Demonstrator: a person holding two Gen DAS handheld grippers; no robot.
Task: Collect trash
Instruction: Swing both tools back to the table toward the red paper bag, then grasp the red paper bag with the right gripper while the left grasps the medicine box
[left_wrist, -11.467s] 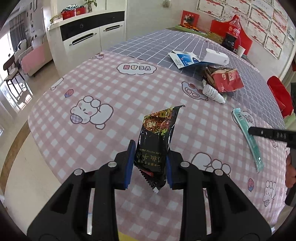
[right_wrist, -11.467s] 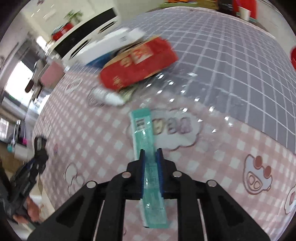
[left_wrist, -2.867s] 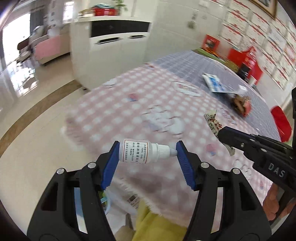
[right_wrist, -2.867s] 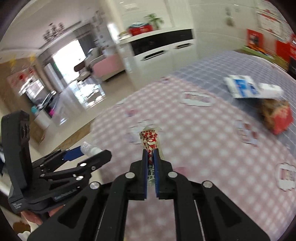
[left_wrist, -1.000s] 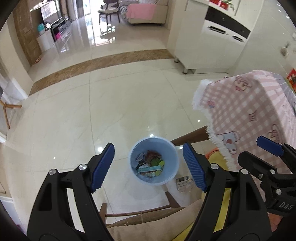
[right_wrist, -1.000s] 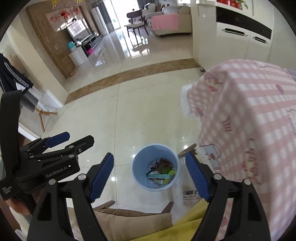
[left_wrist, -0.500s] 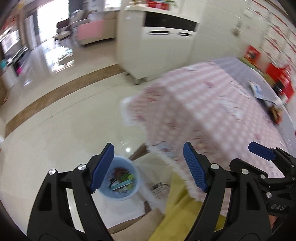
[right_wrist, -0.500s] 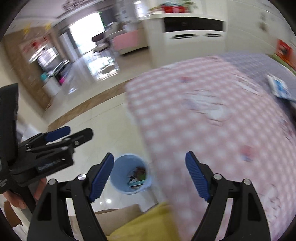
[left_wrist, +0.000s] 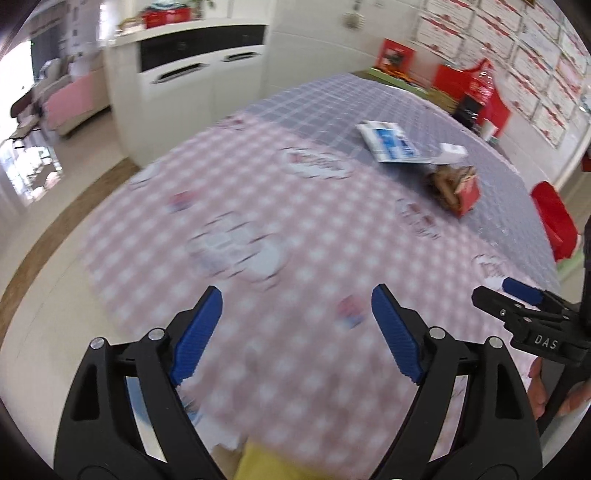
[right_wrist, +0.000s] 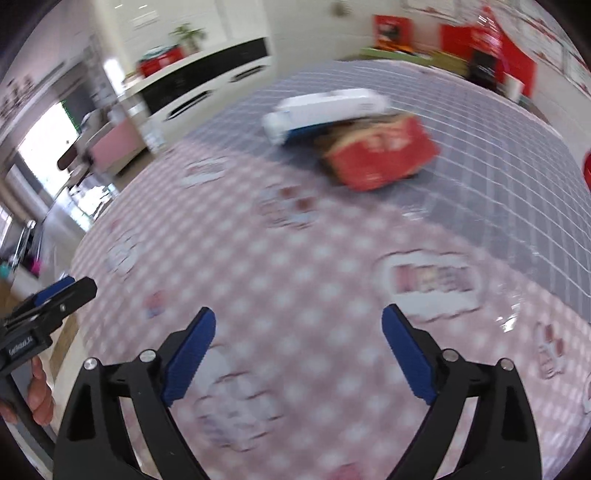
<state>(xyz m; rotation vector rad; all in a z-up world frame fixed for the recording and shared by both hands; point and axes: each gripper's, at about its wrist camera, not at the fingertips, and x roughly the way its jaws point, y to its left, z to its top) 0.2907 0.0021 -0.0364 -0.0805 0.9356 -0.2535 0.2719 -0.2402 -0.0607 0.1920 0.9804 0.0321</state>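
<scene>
Both grippers are open and empty above the near end of the table. My left gripper (left_wrist: 295, 328) points over the pink checked cloth (left_wrist: 295, 229). My right gripper (right_wrist: 295, 350) is further along the table and also shows at the right of the left wrist view (left_wrist: 517, 295). A torn red carton (right_wrist: 380, 155) lies on the grey checked part of the cloth, also in the left wrist view (left_wrist: 458, 188). A white and blue box (right_wrist: 325, 110) rests against its far side. A blue and white leaflet (left_wrist: 388, 142) lies beside them.
A white cabinet (left_wrist: 192, 85) stands beyond the table's left side. Red boxes and a dark bottle (left_wrist: 472, 99) stand at the table's far end by the wall. A red chair (left_wrist: 554, 221) is at the right. A yellow cushion (left_wrist: 273, 461) sits below the near edge.
Both grippers have swung up from the blue bin on the floor and back over the table. Both remain open and empty, and the bin has left both views.
</scene>
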